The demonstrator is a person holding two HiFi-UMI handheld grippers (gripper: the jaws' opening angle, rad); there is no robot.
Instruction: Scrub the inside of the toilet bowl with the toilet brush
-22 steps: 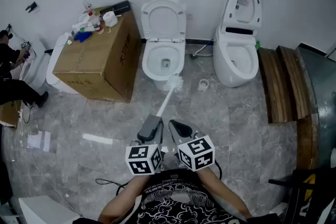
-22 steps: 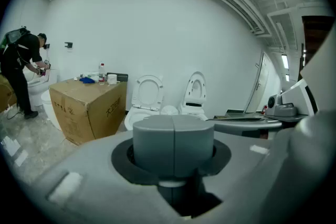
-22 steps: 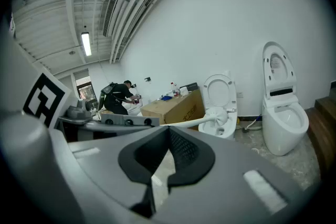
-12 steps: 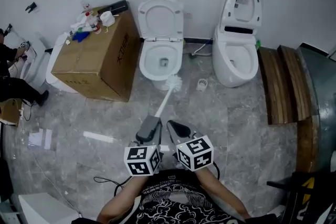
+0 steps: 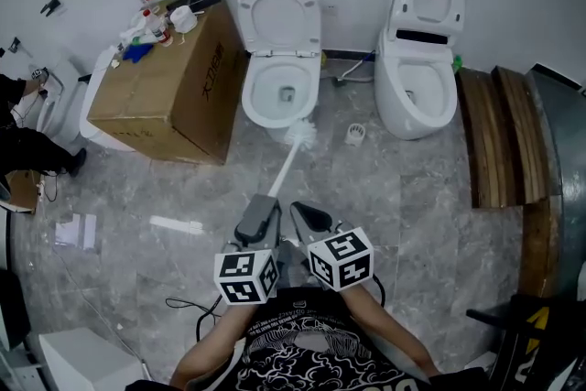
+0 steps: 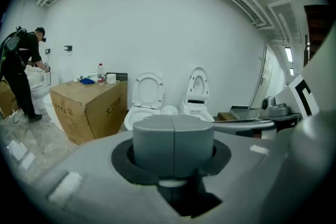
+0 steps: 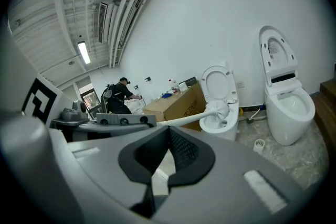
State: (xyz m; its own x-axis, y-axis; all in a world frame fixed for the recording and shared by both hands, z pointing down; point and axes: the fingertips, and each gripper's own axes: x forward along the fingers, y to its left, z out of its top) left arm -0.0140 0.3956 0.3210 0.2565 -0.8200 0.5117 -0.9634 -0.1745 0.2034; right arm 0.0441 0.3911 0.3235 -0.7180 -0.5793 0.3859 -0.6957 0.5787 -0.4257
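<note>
Approaching the toilet bowl
My left gripper clamps the toilet brush; right gripper fingers together, empty; the long handle could twist loose.

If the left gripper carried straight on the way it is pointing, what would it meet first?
Probably the front rim of the toilet beside the cardboard box: the brush in the left gripper leads, its head close to that rim, though depth is unclear.
</note>
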